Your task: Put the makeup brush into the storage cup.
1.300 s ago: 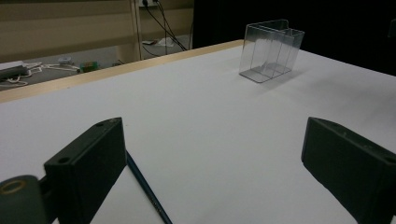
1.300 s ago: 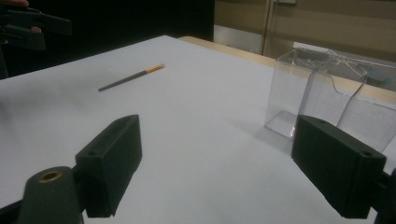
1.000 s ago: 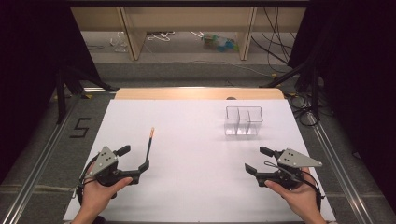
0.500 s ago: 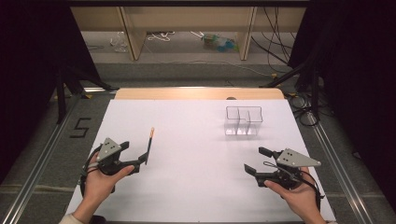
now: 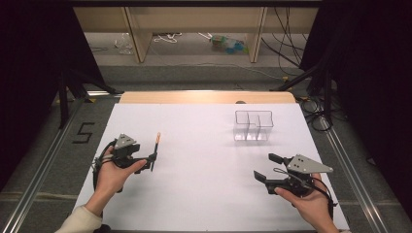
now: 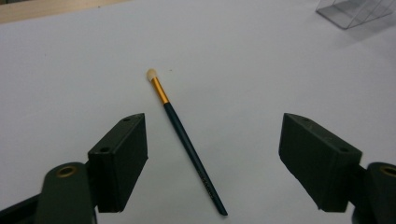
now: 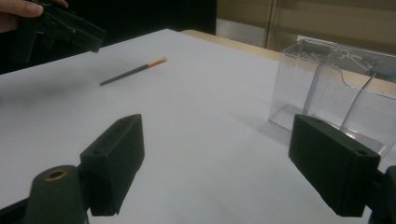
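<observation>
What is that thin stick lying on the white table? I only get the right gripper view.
Observer: A small brush; the left gripper view shows its pale tip, gold band and dark handle.
Operator: Are the other tongs holding it?
Observer: No. The left tongs have just been closing a little, yet stand open astride the handle, not touching it.
Operator: And the clear box?
Observer: The high view looks into the clear box: nothing inside.

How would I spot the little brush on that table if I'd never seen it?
Look at the white table, on the side away from the clear plastic box. The brush lies flat between the open jaws of the left gripper: a thin dark handle, gold band and pale tip.
</observation>
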Motion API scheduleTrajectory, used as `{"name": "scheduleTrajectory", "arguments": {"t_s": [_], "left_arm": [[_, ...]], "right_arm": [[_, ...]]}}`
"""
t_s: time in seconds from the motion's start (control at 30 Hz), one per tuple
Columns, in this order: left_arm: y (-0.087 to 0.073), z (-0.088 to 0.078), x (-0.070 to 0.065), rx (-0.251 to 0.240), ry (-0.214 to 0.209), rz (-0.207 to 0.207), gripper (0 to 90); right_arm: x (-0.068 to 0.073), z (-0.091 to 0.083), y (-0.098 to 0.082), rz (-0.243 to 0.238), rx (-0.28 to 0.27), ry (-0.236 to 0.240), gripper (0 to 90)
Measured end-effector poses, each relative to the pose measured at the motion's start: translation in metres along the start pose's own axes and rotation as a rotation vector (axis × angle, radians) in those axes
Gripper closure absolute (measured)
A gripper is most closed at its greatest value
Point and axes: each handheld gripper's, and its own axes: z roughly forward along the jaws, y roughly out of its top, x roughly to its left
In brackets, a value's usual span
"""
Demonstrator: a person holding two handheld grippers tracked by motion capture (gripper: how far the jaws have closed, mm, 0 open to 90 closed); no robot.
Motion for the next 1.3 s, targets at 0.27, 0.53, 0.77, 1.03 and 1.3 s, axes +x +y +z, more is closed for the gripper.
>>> {"name": "scheduleTrajectory", "arguments": {"t_s": [0.27,0.53,0.77,1.03,1.3], "left_arm": [[0.013,0.024,0.005,0.111,0.041,0.006,35.0],[0.025,0.048,0.009,0.208,0.090,-0.014,39.5],[0.035,0.066,0.009,0.380,0.096,-0.044,41.5],[0.038,0.074,0.011,0.436,0.090,-0.040,43.1],[0.036,0.078,0.011,0.458,0.076,-0.086,43.8]], "right_arm": [[0.000,-0.001,0.000,0.022,0.030,-0.002,20.2],[0.000,0.000,-0.001,0.031,0.016,0.012,21.4],[-0.001,-0.003,0.000,0.016,0.049,-0.003,21.5],[-0.001,-0.001,-0.001,0.025,0.042,0.005,22.5],[-0.002,0.000,-0.002,0.008,0.028,0.003,22.9]]}}
